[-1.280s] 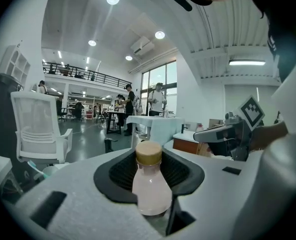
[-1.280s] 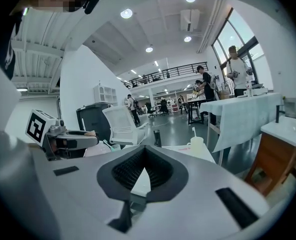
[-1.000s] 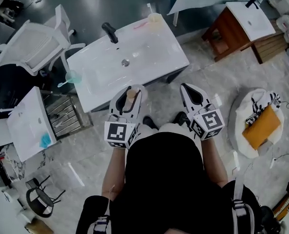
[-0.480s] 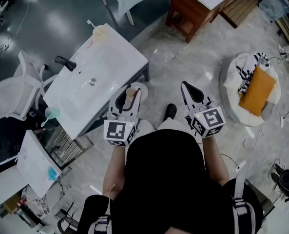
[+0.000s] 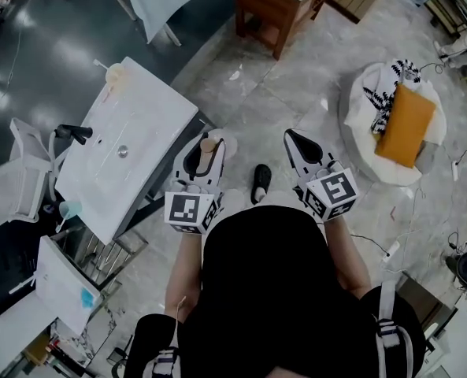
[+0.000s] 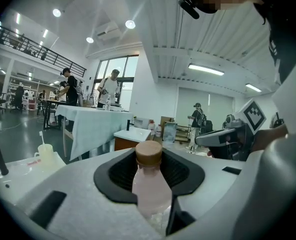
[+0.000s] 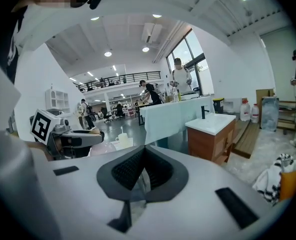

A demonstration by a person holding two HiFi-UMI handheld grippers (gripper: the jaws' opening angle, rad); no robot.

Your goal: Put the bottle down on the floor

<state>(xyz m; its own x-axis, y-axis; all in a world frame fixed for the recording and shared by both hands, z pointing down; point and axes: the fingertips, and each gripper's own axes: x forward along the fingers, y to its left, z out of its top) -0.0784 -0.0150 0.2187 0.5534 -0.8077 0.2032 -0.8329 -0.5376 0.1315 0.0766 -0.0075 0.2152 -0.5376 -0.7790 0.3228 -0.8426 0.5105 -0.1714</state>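
- Left gripper [image 5: 205, 142] pinching the pink bottle [image 6: 150, 186], plain in its own view; overhead, mostly the cap shows
- Right gripper [image 7: 144, 156] jaws pressed together, empty
- White washbasin [image 5: 150, 124] below, leftward

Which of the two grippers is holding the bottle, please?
The left gripper: the pale pink bottle with the brown cap sits clamped between its jaws. The right gripper has its jaws together with nothing between them.
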